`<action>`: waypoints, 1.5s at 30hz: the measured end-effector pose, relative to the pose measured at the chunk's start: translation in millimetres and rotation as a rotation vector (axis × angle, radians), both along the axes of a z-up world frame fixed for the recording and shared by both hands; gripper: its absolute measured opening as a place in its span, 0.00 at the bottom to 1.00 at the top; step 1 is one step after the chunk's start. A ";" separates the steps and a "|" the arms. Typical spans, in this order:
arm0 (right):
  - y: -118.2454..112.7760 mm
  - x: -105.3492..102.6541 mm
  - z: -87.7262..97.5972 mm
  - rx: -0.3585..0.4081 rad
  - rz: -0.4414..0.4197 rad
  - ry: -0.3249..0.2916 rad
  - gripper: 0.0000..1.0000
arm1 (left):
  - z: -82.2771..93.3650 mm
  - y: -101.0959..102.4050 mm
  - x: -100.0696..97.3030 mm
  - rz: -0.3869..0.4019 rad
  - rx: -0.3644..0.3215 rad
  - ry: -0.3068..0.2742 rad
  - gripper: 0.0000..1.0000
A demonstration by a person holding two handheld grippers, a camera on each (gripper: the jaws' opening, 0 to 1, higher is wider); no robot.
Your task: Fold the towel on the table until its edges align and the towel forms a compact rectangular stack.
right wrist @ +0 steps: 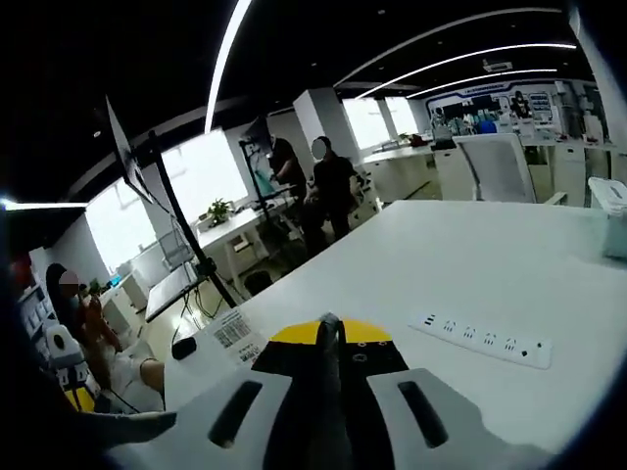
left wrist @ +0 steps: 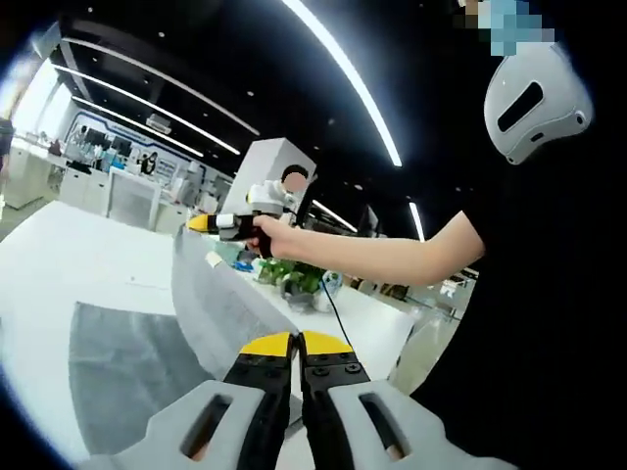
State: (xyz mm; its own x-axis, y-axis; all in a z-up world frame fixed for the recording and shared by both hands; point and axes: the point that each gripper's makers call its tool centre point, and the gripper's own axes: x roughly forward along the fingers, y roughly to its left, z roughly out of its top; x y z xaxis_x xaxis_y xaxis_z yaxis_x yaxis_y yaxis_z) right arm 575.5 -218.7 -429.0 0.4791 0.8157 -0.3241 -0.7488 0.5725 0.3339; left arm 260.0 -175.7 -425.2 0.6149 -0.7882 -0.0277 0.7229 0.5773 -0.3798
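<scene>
Grey towel (left wrist: 127,367) part on white tabletop (left wrist: 59,264), one edge lifted taut, mid-fold; stack not yet formed. Left tongs (left wrist: 296,345) pressed together on lifted edge; right tongs (right wrist: 330,331) pinching thin grey cloth, presumably towel.

My towel (left wrist: 147,367) is grey and plain, lying partly flat on the white table (left wrist: 59,274) at the lower left of my left gripper view. One edge rises from it in a taut sheet toward the centre, up to the top middle.
</scene>
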 end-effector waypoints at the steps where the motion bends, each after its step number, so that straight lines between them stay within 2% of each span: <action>1: 1.4 0.0 0.1 0.000 0.002 -0.001 0.02 | -2.8 4.3 1.2 0.015 0.018 -0.002 0.01; 7: 22.9 -1.0 0.8 0.001 0.028 -0.007 0.02 | 1.9 22.8 2.3 0.052 0.003 -0.009 0.01; 14: 44.7 -3.2 -2.2 -0.016 0.061 -0.005 0.02 | -10.3 45.1 6.1 0.098 0.013 0.018 0.01; 24: 67.9 -7.2 -11.5 -0.056 0.088 0.009 0.02 | -21.4 62.2 5.8 0.153 0.017 0.048 0.01; 28: 71.2 -4.9 -20.3 -0.075 0.090 0.025 0.03 | -25.8 65.4 5.9 0.166 0.029 0.058 0.01; 34: 76.3 -5.4 -36.1 -0.111 0.092 0.042 0.03 | -41.3 69.4 6.5 0.175 0.037 0.097 0.01; 38: 77.9 4.7 -48.2 -0.140 0.094 0.051 0.03 | -53.3 72.3 6.5 0.179 0.057 0.122 0.01; 45: 84.3 19.1 -72.8 -0.202 0.092 0.061 0.03 | -69.6 83.7 10.7 0.200 0.045 0.165 0.01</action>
State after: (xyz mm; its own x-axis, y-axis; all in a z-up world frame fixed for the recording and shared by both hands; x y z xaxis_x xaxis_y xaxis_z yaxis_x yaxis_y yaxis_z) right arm 594.6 -134.5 -501.8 0.3804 0.7705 -0.5115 -0.7825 0.5629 0.2660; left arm 270.7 -91.9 -494.9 0.7423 -0.6474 -0.1729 0.5232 0.7211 -0.4541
